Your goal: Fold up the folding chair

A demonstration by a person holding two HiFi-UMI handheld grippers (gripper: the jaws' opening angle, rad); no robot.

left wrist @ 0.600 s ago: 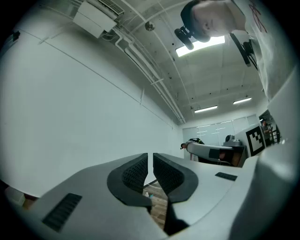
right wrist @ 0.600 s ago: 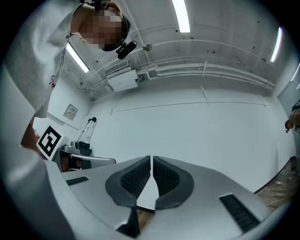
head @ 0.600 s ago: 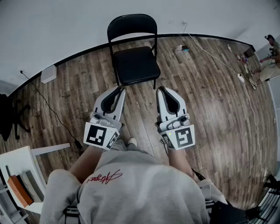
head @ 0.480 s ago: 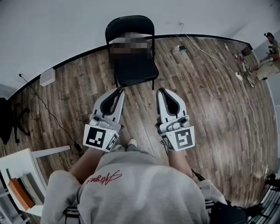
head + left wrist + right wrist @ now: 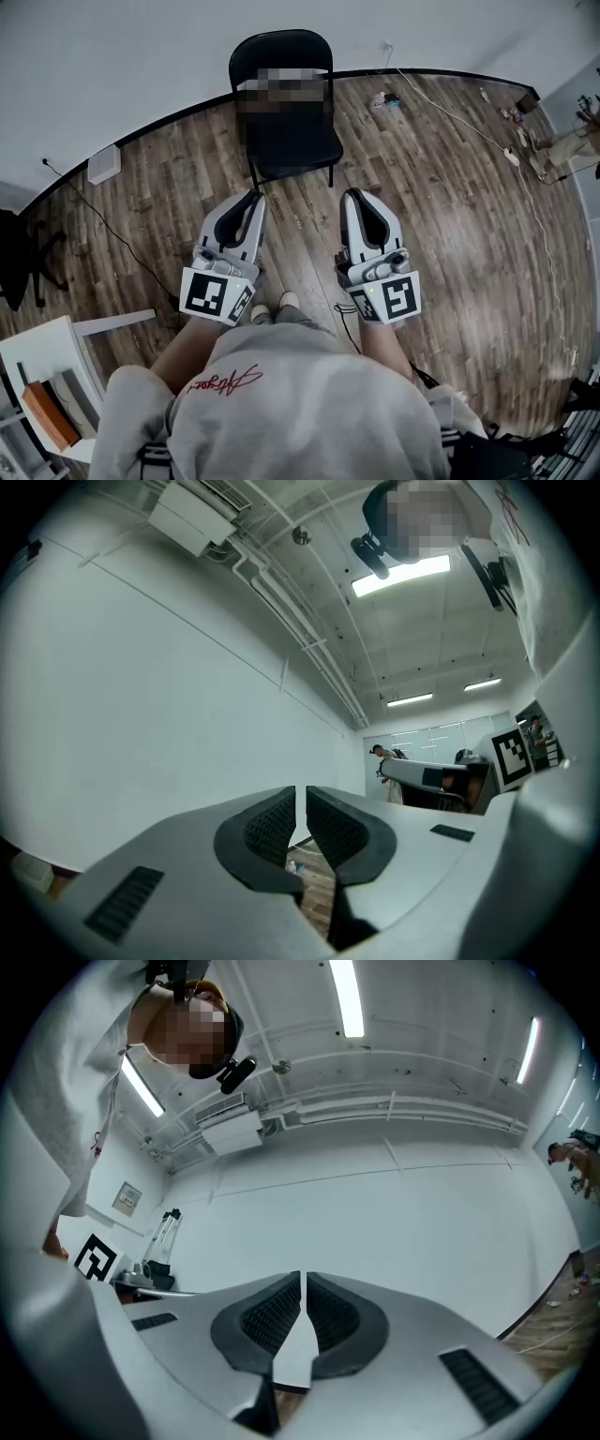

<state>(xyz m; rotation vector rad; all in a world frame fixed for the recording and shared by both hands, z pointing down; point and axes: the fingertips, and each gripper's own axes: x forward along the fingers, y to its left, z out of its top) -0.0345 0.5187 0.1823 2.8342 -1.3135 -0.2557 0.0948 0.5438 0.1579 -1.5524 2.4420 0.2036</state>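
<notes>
The black folding chair [image 5: 286, 112] stands unfolded on the wood floor with its back to the white wall, straight ahead of me in the head view. My left gripper [image 5: 255, 196] and right gripper [image 5: 351, 194] are held side by side, pointing at the chair and a short way in front of its seat edge, touching nothing. In the left gripper view the left gripper [image 5: 301, 797] has its ribbed pads almost together with nothing between them. The right gripper [image 5: 303, 1281] is likewise shut and empty, facing the bare wall.
A white shelf with books [image 5: 37, 375] stands at the lower left, and a dark office chair [image 5: 19, 253] at the left edge. A white box [image 5: 103, 161] sits by the wall. Cables [image 5: 469, 122] run over the floor on the right, near a person [image 5: 567, 145].
Both grippers hold the same pose, shut and empty. The head view has shifted slightly, and the person at the far right now shows only partly.
</notes>
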